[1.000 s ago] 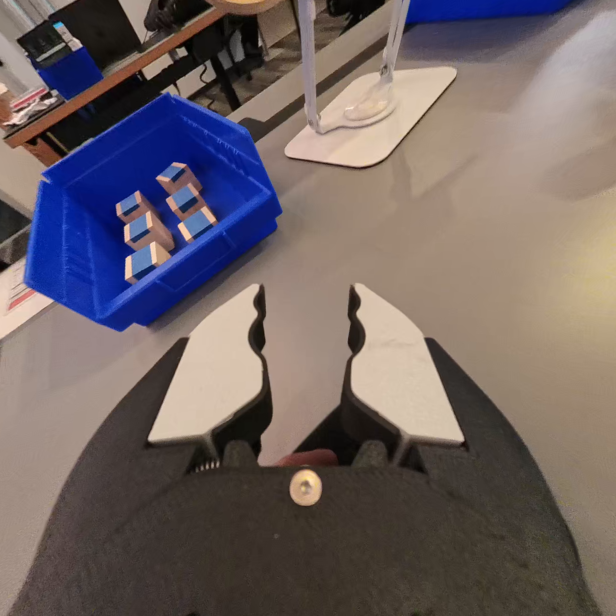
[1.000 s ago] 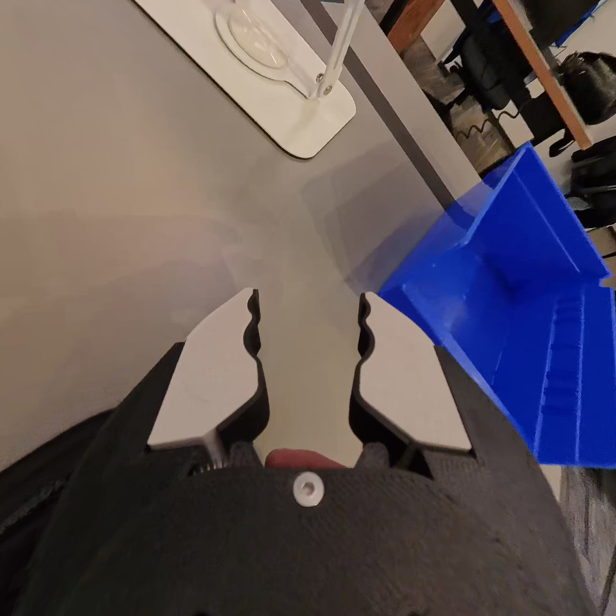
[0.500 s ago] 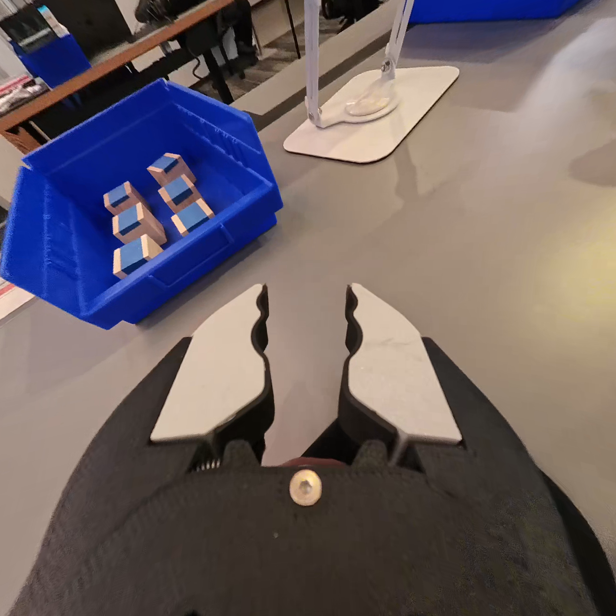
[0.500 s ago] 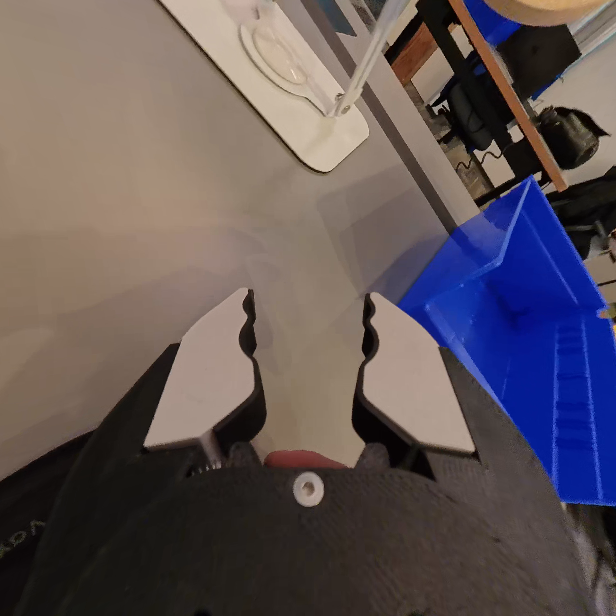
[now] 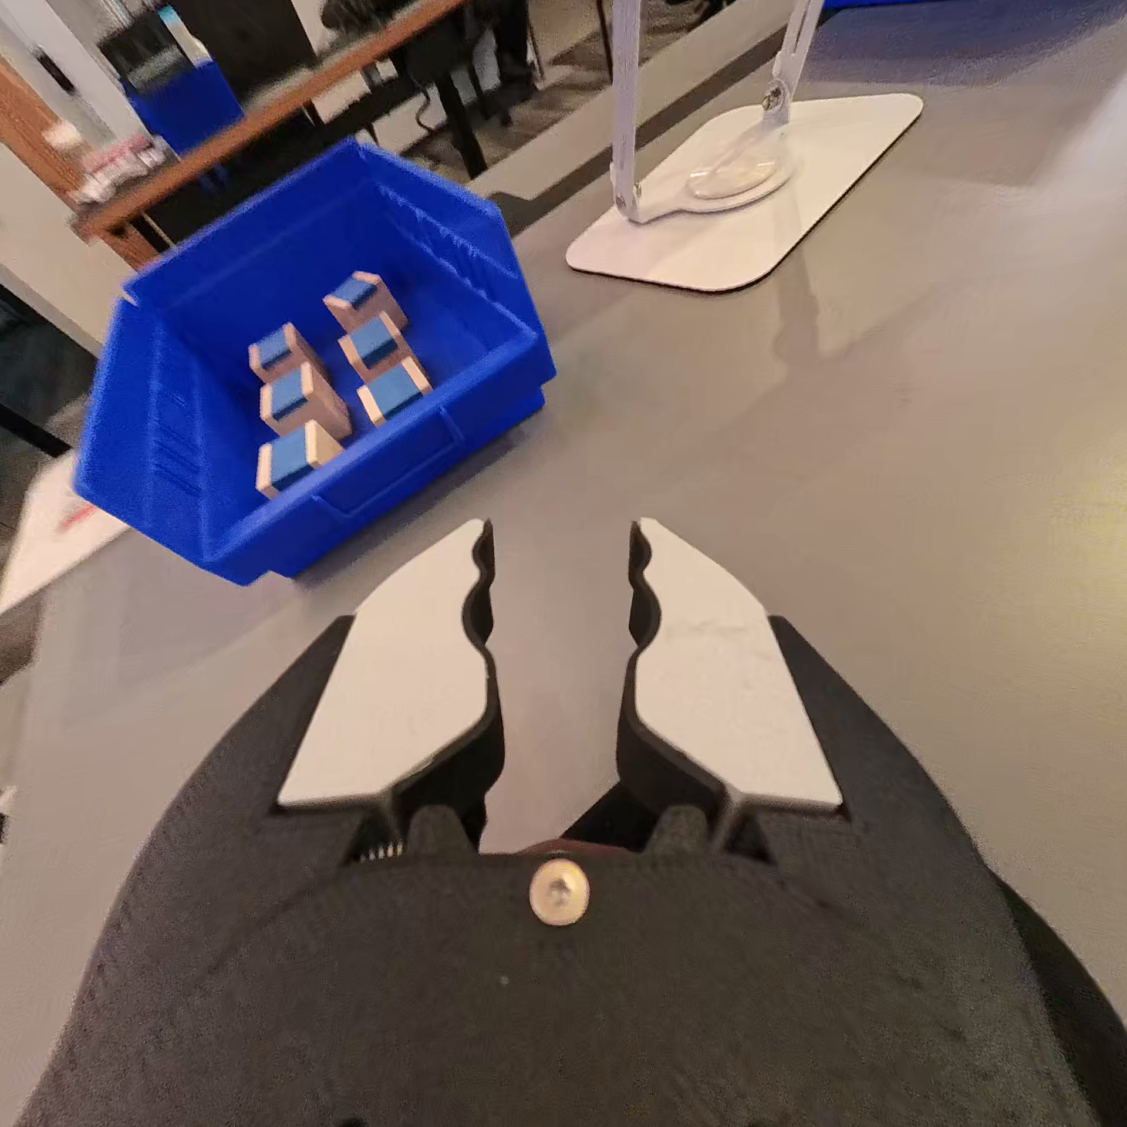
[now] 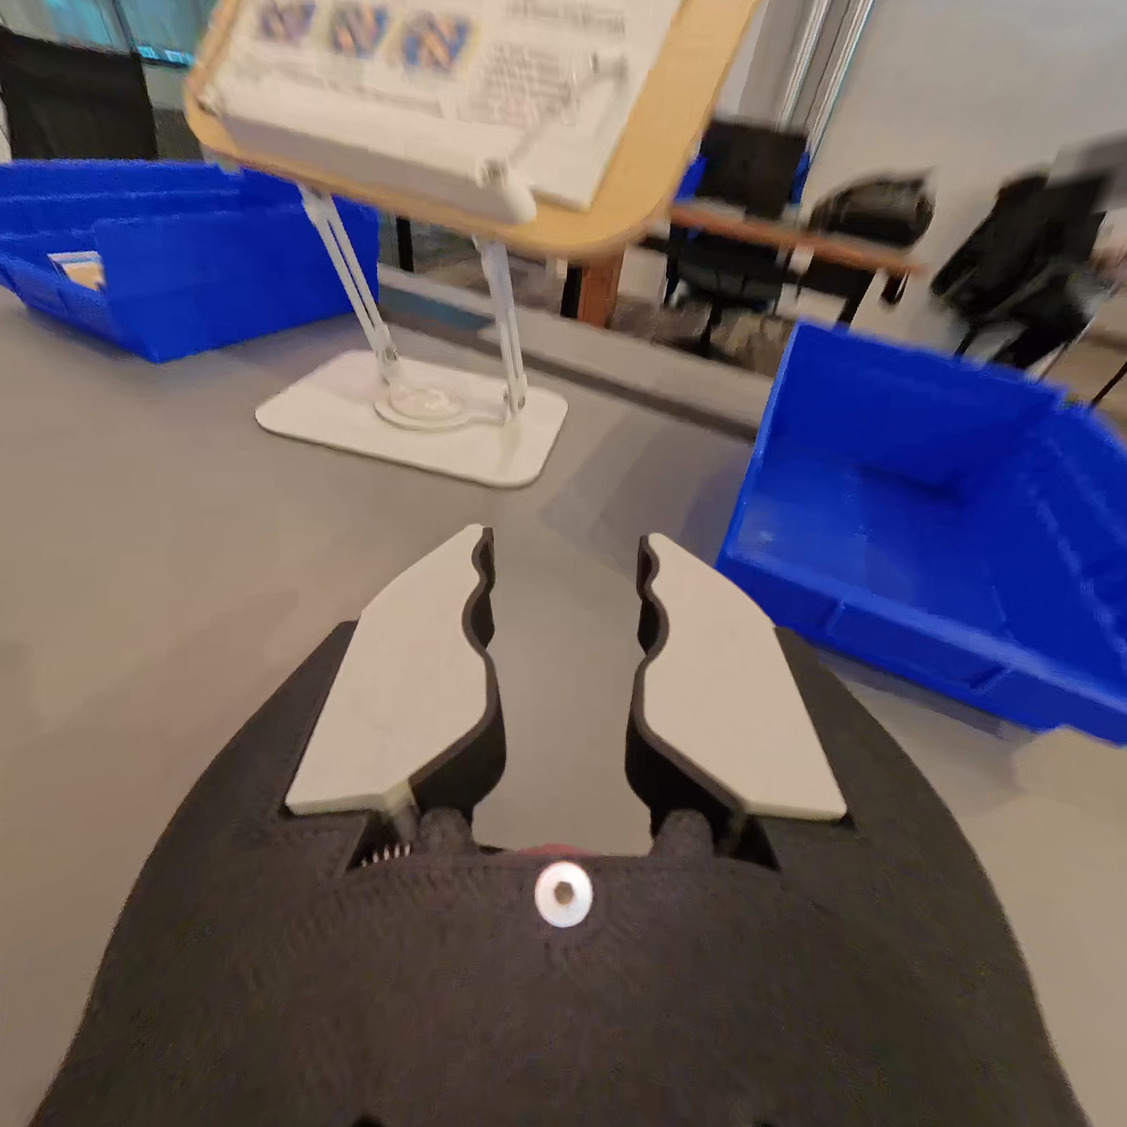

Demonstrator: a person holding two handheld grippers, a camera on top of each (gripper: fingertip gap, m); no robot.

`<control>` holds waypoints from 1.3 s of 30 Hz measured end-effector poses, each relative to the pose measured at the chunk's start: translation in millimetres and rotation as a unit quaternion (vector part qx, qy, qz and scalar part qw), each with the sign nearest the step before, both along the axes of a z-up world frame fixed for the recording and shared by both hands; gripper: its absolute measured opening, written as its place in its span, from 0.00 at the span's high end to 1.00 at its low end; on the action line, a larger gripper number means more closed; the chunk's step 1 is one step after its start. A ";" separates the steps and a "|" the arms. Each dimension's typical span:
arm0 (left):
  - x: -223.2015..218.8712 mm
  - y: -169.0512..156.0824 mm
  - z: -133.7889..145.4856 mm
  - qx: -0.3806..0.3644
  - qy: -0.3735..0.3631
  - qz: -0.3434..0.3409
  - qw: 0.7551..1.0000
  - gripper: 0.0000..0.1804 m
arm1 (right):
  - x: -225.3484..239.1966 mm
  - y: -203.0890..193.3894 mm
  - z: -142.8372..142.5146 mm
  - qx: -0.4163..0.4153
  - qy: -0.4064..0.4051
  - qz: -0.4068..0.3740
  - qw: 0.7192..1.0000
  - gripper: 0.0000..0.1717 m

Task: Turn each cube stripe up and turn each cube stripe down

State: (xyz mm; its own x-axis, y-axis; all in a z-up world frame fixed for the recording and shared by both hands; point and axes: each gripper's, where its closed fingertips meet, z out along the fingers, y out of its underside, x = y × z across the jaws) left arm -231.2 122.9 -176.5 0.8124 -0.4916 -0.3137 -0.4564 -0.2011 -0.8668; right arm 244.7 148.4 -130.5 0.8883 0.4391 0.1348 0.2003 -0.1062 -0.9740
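Left wrist view alone shows striped cubes (image 5: 286, 402) in a bin (image 5: 183, 463); both tools spread, bare.

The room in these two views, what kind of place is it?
Probably an office or lab workspace: a grey table with blue storage bins, a tilted document stand, and desks with office chairs behind.
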 end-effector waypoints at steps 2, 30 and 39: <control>-0.4 1.3 2.2 0.010 0.004 0.010 1.000 0.78 | -7.0 -13.4 19.2 0.060 -0.001 0.025 0.998 0.79; -11.0 12.3 1.2 0.053 0.083 0.097 0.990 0.78 | -56.3 -33.8 17.9 0.108 -0.155 0.057 0.980 0.80; -6.5 26.7 146.1 0.198 -0.066 0.023 0.978 0.73 | -49.2 -22.9 176.7 0.198 -0.169 0.061 0.964 0.90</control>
State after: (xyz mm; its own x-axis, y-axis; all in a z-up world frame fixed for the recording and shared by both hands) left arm -237.6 149.6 -30.3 0.8769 -0.3144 -0.3635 -0.3341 0.1450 -0.9313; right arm 195.5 125.5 46.2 0.7100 0.3916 0.5853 0.5000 0.3049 -0.8106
